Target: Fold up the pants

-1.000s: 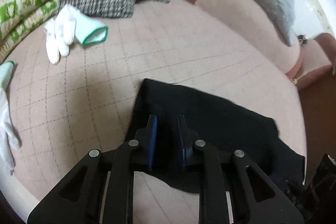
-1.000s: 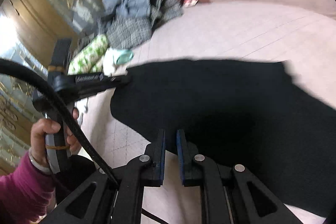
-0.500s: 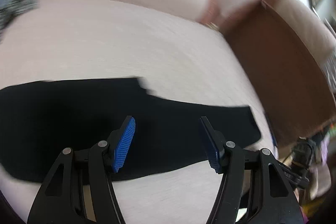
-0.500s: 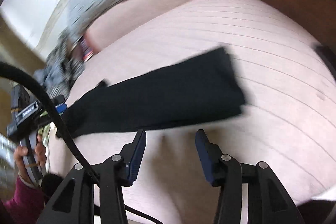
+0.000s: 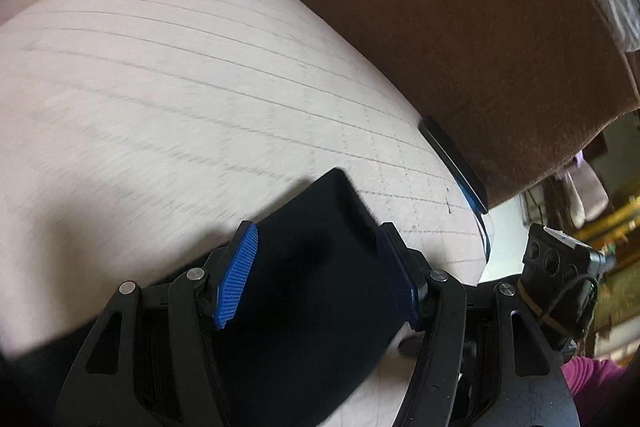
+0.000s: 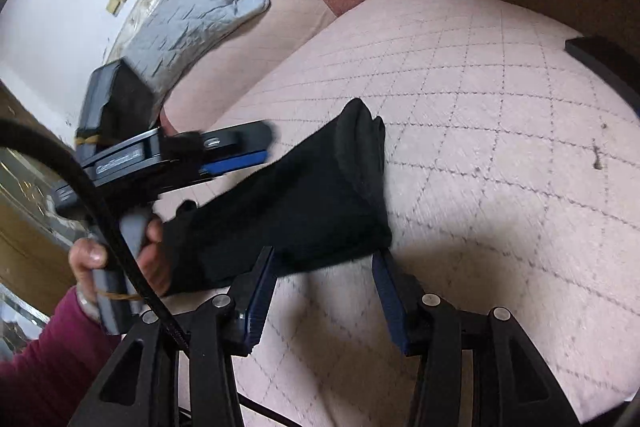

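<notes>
In the left wrist view the black pants (image 5: 312,291) are cut off at the lower left behind the gripper frame, the quilted cover (image 5: 140,99) at the left is smeared by motion blur, and a magenta sleeve (image 5: 588,373) is clipped at the lower right edge.

Both grippers stand open. The left gripper (image 5: 316,275) points down, and the right gripper (image 6: 324,287) sits near it, empty too.

Soft daylight, fisheye-bent edges, motion blur smearing the left wrist view.
</notes>
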`<action>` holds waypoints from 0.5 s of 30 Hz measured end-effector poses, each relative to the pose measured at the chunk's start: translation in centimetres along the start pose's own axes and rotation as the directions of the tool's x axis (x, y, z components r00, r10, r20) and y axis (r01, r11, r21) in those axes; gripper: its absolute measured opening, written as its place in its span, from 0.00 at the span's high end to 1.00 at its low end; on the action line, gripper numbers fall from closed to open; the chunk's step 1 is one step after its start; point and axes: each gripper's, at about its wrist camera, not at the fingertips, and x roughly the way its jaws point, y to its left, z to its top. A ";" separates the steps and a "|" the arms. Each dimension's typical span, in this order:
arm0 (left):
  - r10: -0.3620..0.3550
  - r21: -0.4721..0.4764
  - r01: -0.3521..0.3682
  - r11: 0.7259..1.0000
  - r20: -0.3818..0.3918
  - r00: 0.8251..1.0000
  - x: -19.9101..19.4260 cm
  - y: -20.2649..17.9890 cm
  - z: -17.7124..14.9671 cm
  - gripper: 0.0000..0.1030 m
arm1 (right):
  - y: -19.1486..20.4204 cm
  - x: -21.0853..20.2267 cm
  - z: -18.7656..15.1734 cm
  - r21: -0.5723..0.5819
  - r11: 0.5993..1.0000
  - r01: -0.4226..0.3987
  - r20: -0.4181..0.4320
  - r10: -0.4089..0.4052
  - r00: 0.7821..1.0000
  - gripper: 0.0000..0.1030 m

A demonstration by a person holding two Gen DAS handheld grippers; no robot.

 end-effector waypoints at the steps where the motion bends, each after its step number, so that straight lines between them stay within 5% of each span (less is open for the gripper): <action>1: -0.009 0.009 0.010 1.000 -0.016 1.000 1.0 -0.2 0.8 0.40 | -0.2 0.2 0.0 0.012 1.000 -0.012 0.009 0.012 1.000 0.54; 9: -0.004 0.105 0.013 0.994 -0.079 0.997 4.4 -1.4 1.8 0.40 | 0.8 1.9 0.5 -0.040 0.999 0.000 0.049 0.002 0.999 0.55; 12: -0.006 0.104 0.012 0.995 -0.059 0.998 4.6 -1.4 1.4 0.42 | 0.5 3.0 0.9 -0.028 0.999 0.018 0.043 -0.017 0.999 0.81; 14: 0.023 0.116 -0.018 0.993 -0.039 0.999 4.5 -1.2 1.0 0.62 | 0.4 3.2 1.1 -0.004 1.000 0.006 0.046 -0.006 0.999 0.89; 15: 0.017 0.105 -0.014 0.994 -0.029 0.999 4.3 -1.0 0.9 0.64 | 0.5 3.1 1.2 -0.007 1.000 0.008 0.049 -0.008 0.999 0.90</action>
